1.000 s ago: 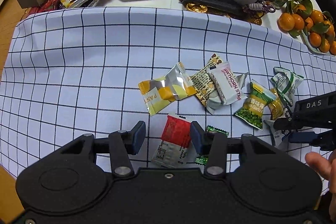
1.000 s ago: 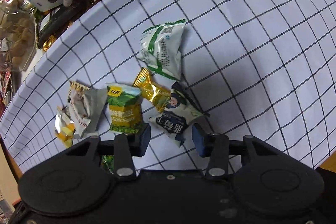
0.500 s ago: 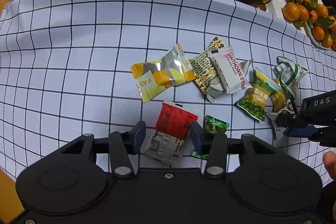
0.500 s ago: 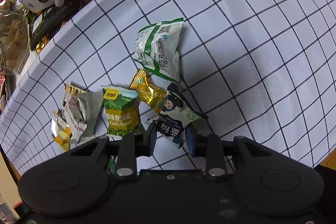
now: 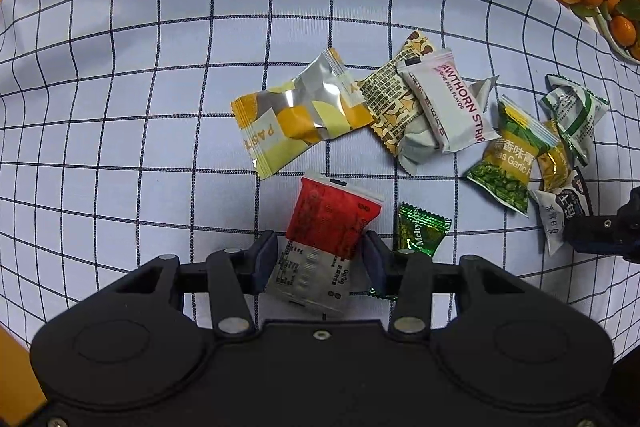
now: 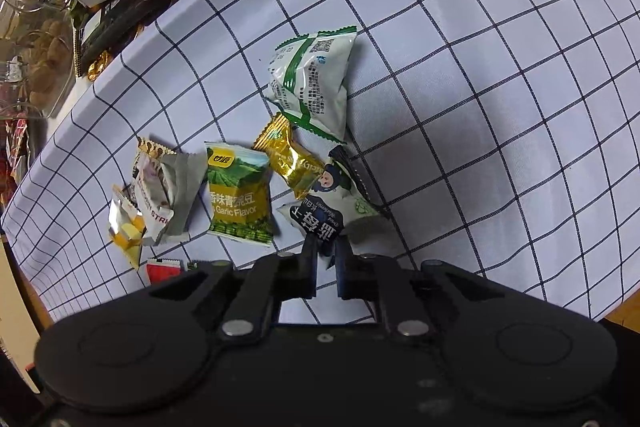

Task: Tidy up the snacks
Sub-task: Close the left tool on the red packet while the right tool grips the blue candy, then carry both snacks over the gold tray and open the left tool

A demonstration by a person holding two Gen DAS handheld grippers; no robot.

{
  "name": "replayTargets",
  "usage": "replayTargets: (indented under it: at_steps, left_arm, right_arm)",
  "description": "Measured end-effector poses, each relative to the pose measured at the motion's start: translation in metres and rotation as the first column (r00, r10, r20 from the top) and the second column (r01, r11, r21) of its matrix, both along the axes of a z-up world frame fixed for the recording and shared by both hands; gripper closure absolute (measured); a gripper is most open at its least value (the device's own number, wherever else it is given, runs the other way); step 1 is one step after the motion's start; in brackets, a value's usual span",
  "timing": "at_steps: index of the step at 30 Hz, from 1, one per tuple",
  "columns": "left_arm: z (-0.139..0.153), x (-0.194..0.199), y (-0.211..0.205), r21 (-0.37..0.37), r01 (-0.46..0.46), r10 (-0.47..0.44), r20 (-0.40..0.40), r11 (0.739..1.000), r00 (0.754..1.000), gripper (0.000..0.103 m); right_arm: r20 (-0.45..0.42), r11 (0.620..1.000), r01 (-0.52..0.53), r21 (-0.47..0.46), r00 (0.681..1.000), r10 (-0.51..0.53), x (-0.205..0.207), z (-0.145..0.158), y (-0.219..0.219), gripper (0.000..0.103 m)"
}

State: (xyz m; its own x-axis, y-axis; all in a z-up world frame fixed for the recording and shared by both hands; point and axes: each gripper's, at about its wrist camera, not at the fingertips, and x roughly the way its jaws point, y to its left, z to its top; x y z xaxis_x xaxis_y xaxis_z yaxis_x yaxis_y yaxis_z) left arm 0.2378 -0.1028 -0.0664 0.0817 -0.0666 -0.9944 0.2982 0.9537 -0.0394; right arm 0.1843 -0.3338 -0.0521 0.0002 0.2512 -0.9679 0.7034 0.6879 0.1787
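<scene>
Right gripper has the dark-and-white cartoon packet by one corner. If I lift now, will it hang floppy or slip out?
The cartoon packet looks like thin, crinkled film, so it will probably dangle. The right gripper pinches only its edge, so it may swing or slip. It looks light, and may drag the touching gold candy.

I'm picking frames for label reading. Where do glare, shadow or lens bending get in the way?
Left wrist view: glare streaks the silver-and-yellow packet; the checked cloth has its grid lines bowed by the fisheye; print on the hawthorn strip packet stays sharp.
Right wrist view: a soft shadow darkens the cloth right of the green-and-white packet; the garlic pea packet reads clearly.
</scene>
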Motion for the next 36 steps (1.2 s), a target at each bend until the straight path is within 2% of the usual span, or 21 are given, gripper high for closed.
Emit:
replayTargets:
  at_steps: [3, 5, 8, 12, 15, 20, 30, 32, 34, 36]
  left_arm:
    - [-0.001, -0.001, -0.002, 0.008, 0.004, -0.004, 0.017, 1.0, 1.0, 0.05]
    - [-0.001, -0.003, -0.003, 0.008, 0.0, 0.0, 0.037, 1.0, 0.999, 0.057]
    - [0.0, -0.005, -0.006, 0.006, -0.01, 0.01, 0.04, 1.0, 0.999, 0.06]
    - [0.004, -0.004, -0.001, 0.006, -0.037, 0.037, 0.039, 0.999, 0.999, 0.06]
    - [0.015, -0.005, 0.005, 0.024, -0.047, 0.045, 0.07, 0.999, 0.997, 0.06]
    - [0.026, -0.01, 0.006, 0.057, -0.037, 0.03, 0.122, 0.998, 0.992, 0.06]
    - [0.031, -0.013, 0.009, 0.018, -0.037, 0.035, 0.097, 0.999, 0.995, 0.06]
    - [0.033, -0.013, 0.012, 0.014, -0.04, 0.039, 0.095, 0.999, 0.995, 0.06]
    - [0.036, -0.011, 0.016, 0.001, -0.044, 0.044, 0.086, 0.999, 0.995, 0.06]
    - [0.037, -0.012, 0.021, -0.013, -0.047, 0.048, 0.077, 0.999, 0.996, 0.06]
  right_arm:
    - [0.005, 1.0, -0.004, -0.012, 1.0, 0.004, -0.002, 0.0, -0.001, 0.086]
    - [0.006, 1.0, 0.01, -0.026, 1.0, -0.01, -0.002, 0.002, -0.003, 0.082]
    - [0.011, 0.999, 0.03, -0.038, 1.0, -0.029, -0.003, 0.003, -0.005, 0.071]
    - [0.011, 0.998, 0.067, -0.018, 0.998, -0.067, -0.004, 0.001, -0.008, 0.069]
    - [0.006, 0.997, 0.077, -0.005, 0.997, -0.077, -0.003, -0.002, -0.006, 0.065]
    - [-0.001, 0.998, 0.069, -0.007, 0.998, -0.069, -0.001, -0.012, 0.004, 0.064]
    - [-0.037, 0.997, 0.075, -0.009, 0.996, -0.075, 0.013, -0.023, 0.009, 0.059]
    - [-0.039, 0.997, 0.069, -0.016, 0.997, -0.07, 0.015, -0.024, 0.01, 0.061]
    - [-0.03, 0.999, 0.046, -0.02, 0.998, -0.046, 0.014, -0.022, 0.011, 0.069]
    - [-0.018, 0.999, 0.024, -0.031, 1.0, -0.024, 0.013, -0.02, 0.014, 0.073]
